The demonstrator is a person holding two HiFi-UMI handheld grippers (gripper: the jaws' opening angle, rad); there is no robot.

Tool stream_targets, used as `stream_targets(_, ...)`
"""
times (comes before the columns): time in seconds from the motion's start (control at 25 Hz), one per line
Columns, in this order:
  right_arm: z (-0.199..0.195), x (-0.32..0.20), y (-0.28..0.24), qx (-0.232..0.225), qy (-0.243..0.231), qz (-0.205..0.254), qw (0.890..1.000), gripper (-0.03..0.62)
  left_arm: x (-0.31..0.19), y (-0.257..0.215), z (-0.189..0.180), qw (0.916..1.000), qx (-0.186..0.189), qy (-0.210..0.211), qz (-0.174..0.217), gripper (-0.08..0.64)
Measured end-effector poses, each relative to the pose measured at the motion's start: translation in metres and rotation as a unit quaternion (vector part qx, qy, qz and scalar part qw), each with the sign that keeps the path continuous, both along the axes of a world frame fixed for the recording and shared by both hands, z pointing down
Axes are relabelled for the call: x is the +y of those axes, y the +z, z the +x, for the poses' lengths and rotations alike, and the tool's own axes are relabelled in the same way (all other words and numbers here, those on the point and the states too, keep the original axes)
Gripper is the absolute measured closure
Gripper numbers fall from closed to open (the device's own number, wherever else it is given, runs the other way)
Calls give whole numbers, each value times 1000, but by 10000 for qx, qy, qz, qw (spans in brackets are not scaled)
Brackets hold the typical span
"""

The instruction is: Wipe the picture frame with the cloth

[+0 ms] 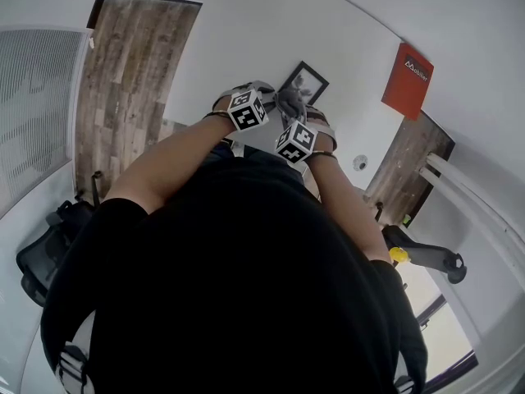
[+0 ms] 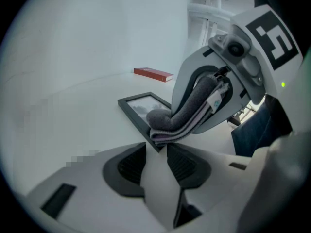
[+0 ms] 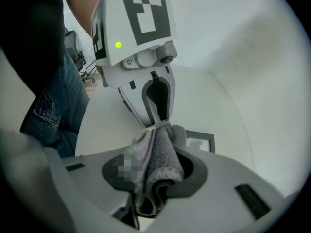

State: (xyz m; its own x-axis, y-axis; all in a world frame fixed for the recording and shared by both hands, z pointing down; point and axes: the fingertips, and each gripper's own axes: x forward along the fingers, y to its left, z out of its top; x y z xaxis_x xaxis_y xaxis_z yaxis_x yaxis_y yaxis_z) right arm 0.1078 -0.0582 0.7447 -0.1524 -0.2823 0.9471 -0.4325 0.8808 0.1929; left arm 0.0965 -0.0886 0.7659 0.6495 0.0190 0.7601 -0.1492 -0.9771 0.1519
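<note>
A black picture frame [image 2: 137, 106] lies flat on the white table [image 2: 73, 115]; in the head view the frame [image 1: 304, 81] shows just beyond both hands. My left gripper [image 2: 156, 152] has the frame's near corner between its tips and grips it. My right gripper [image 3: 155, 178] is shut on a folded grey cloth [image 3: 160, 154] with a lilac edge. It points steeply down, and the cloth [image 2: 182, 113] rests on the frame's near corner, right in front of the left jaws. From the right gripper view, the left gripper [image 3: 156, 123] stands just behind the cloth.
A red book [image 2: 153, 74] lies farther back on the table and shows at the right in the head view [image 1: 408, 79]. The person's jeans [image 3: 51, 110] are close to the table edge. A black office chair [image 1: 41, 257] stands on the floor at the left.
</note>
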Motion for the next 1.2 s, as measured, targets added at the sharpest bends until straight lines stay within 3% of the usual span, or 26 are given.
stream_targets(0.72, 12, -22, -20, -200, 277, 98, 9994, 477, -2, -2, -2, 10000, 61, -72, 23, 437)
stream_targets(1.2, 52, -67, -31, -38, 751, 356, 9965, 477, -2, -1, -3, 10000, 68, -20, 60, 440)
